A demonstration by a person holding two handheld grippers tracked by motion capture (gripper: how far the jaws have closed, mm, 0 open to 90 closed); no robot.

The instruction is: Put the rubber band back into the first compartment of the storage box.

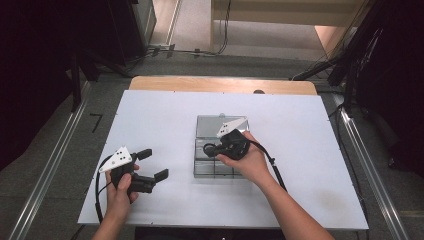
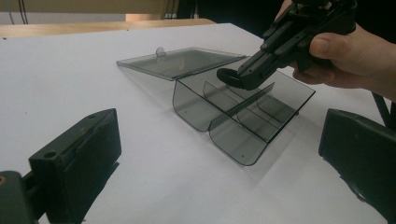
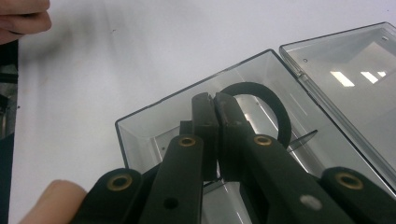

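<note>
Ring [image 3: 273,105] upright over box [image 3: 140,133], right hand-held gripper [image 3: 215,100] clamped on it, left [image 1: 150,164] spread wide.

Lighting: overhead, even; white desk [image 1: 160,125] bright, surroundings dark. Glare: ceiling-light reflections on box lid [image 3: 355,79], upper right. Blur: near claw arms soft; shadows faint.
</note>
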